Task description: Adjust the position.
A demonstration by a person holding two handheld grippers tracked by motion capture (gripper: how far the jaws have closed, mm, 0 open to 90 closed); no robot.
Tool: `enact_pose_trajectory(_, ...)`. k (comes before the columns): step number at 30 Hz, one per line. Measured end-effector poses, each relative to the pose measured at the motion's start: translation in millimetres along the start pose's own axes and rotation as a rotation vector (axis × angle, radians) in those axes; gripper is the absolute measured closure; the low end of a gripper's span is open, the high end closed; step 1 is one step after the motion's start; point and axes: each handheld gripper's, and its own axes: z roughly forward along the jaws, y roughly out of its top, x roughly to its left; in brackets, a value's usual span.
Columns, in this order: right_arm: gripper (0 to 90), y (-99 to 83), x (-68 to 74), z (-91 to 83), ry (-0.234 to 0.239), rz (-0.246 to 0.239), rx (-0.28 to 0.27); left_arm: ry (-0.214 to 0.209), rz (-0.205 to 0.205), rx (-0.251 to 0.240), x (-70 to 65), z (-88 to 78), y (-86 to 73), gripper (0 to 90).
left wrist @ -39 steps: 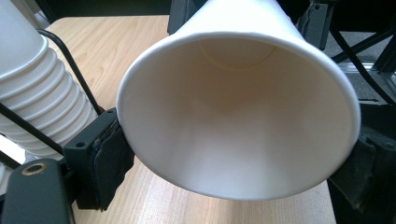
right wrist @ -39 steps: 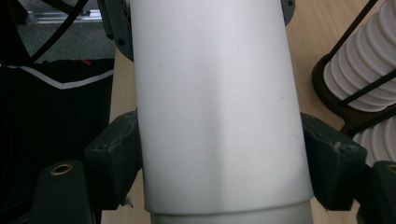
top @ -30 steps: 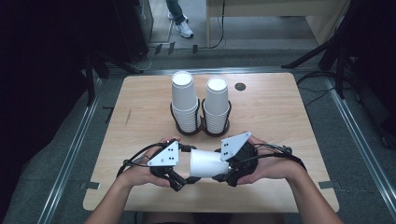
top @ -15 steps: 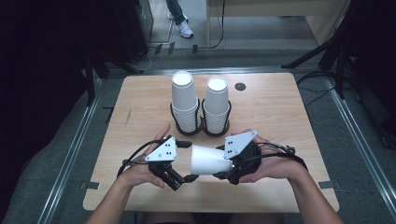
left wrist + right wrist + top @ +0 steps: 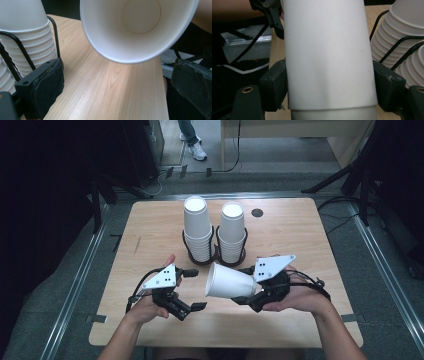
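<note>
The right gripper (image 5: 250, 296) clamps a white paper cup (image 5: 229, 282) lying sideways, empty, just in front of the wire cup holder (image 5: 214, 251) — two cup stacks inside. Left gripper (image 5: 192, 290) gapes, holding nothing, over the wooden table (image 5: 150, 230).

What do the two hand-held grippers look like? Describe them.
Both the left hand-held gripper and the right hand-held gripper are black, each topped by a grey three-cornered plate with small dark dots. Black cables trail from each. Their jaws carry worn dark pads. The forearms are bare.

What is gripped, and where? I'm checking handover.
The right gripper clamps a white paper cup by its lower wall near the base; left gripper holds nothing.
</note>
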Motion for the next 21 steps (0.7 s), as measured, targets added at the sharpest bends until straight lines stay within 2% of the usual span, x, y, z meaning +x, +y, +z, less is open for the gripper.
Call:
enact_pose_trajectory(8, 23.9, -6.5, -3.9, -5.3, -0.005, 0.066, -0.147, -0.018, -0.028, -0.039, -0.7, 2.3, -2.7, 0.0)
enact_pose_trajectory(10, 23.9, -7.4, -3.7, -5.5, -0.004, 0.075, -0.169, -0.020, -0.035, -0.050, -1.0, 3.0, -2.6, 0.0)
enact_pose_trajectory(16, 23.9, -10.5, -1.3, -2.8, 0.001, 0.083, -0.186, -0.023, -0.057, -0.086, -0.8, 3.9, -2.5, 0.0)
enact_pose_trajectory(21, 23.8, -14.3, -0.7, -2.5, 0.001, 0.100, -0.234, -0.029, -0.088, -0.119, 0.3, 3.7, -5.6, 0.0)
